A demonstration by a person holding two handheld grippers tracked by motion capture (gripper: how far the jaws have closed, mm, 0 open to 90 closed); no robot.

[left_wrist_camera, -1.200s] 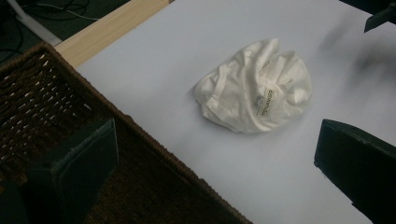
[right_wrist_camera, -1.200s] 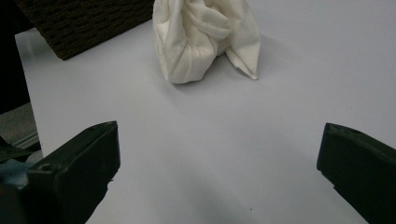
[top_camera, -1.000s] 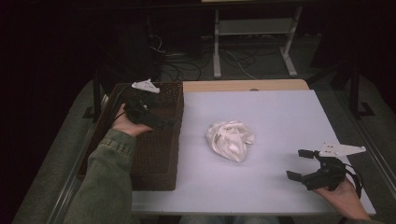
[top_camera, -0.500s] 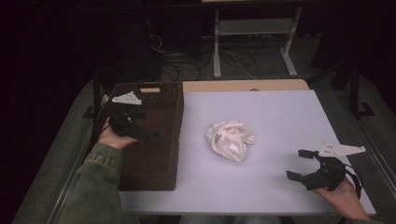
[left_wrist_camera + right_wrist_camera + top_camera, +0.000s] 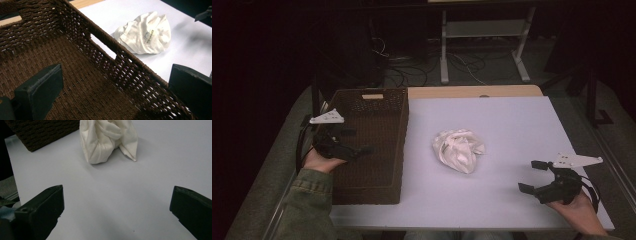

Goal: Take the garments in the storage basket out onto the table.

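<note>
On the pale lavender table (image 5: 512, 120) sits a crumpled white cloth (image 5: 459, 149), bunched into a soft, rounded heap of folds; through my left gripper view I can make out a small printed label on it, too small to read. It lies near the middle of the table, just right of the basket and well apart from both of my tools.

My left gripper (image 5: 346, 142) hovers over the left side of a dark brown woven basket (image 5: 377, 100), its jaws spread wide with nothing between them. From the left gripper view the basket is a coarse, rope-like weave, rectangular, with a slot handle cut into the long wall (image 5: 103, 46); that wall stands between my left gripper and the cloth (image 5: 145, 33).

My right gripper (image 5: 535, 176) hangs over the near right corner of the table, jaws likewise wide apart and holding nothing. Along its jaws I see smooth, bare table surface up to the cloth (image 5: 107, 140), with a corner of the basket (image 5: 42, 132) behind it to the left.

Beyond the far table edge, which shows a strip of light wood (image 5: 472, 91), there is a dark floor with cables (image 5: 412, 70) and a grey metal stand (image 5: 484, 45).
</note>
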